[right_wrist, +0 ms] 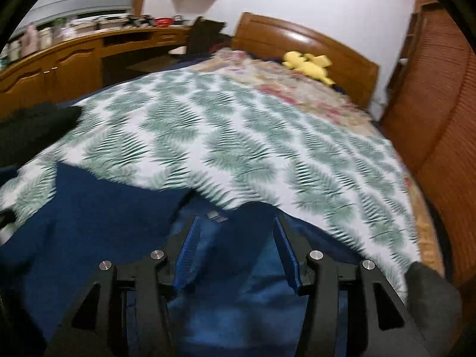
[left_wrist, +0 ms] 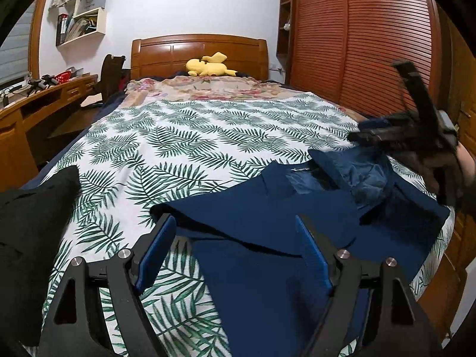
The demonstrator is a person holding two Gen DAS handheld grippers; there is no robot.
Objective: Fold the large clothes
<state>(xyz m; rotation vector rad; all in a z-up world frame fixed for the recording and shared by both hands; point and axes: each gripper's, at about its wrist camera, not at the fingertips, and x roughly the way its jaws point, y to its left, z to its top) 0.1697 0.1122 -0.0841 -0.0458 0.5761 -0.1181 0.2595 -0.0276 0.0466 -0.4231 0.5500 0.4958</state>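
A navy blue garment [left_wrist: 261,214] lies spread on the leaf-print bedspread [left_wrist: 184,136], filling the 4 to 6 o'clock part of the left wrist view, with its lighter blue inner lining [left_wrist: 363,178] turned up toward 3 o'clock. The left gripper [left_wrist: 235,226] hangs over the garment's near edge with its jaws spread wide and nothing between the blue pads; the left pad is over the bedspread, the right one over the navy cloth. The right gripper [right_wrist: 235,223] shows in its own view with the jaws parted and clear of the cloth, the garment [right_wrist: 98,208] lying below them from 6 to 9 o'clock; that view is blurred. In the left wrist view the right gripper [left_wrist: 416,136] appears at 3 o'clock, above the lining. A black cloth [left_wrist: 32,208] sits at 9 o'clock, and a yellow plush toy [left_wrist: 208,65] rests by the wooden headboard [left_wrist: 166,53] at 12 o'clock.
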